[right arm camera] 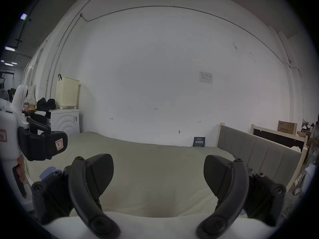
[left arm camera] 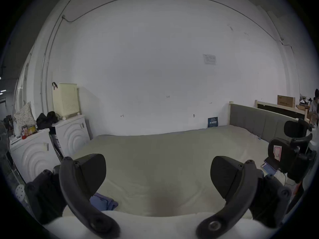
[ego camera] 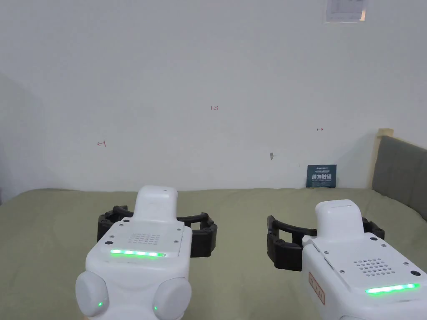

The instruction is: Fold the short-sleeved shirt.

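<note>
Presently, left gripper (left arm camera: 158, 175) and right gripper (right arm camera: 158, 175) are hovering side by side above the green bed (ego camera: 233, 208), jaws spread wide and gripping nothing, seemingly poised before reaching. A blue bundle (left arm camera: 103, 202), probably the shirt, is lying crumpled at the bed's near left edge.

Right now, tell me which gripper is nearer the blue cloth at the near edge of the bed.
Left. The blue cloth lies just beside the left gripper, by its left jaw. The right gripper hangs farther along the bed, toward the headboard.
</note>
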The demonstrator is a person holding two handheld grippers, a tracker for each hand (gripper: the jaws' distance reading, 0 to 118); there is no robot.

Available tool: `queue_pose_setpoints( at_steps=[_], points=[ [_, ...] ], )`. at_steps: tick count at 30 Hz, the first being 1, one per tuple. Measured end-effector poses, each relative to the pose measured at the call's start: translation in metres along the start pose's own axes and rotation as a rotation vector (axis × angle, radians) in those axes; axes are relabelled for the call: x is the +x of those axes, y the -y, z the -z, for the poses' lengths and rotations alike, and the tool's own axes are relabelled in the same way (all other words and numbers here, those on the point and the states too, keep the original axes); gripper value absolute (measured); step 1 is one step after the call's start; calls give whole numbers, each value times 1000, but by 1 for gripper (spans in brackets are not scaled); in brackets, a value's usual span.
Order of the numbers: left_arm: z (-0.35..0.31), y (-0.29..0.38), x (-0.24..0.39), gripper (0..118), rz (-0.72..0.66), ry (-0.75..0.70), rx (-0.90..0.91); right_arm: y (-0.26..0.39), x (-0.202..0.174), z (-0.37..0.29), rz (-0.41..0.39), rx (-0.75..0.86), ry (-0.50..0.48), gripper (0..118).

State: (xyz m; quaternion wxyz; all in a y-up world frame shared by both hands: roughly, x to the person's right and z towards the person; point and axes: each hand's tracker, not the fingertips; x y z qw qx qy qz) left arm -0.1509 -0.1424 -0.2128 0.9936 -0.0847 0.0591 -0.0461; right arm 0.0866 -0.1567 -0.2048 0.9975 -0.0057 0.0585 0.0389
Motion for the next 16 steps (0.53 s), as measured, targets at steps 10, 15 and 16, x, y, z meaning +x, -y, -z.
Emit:
queue_pose_setpoints(
  at_steps=[10,15,16],
  points=[
    [2,2,-7,118,-29,22,-22,0,6,2,-1,-10,5,107],
    [3,3,-10,118,-36,31,-22,1,7,3,8,-16,-1,107],
    [3,3,-10,118,-35,31,-21,2,6,3,7,-17,-2,107]
  ],
)
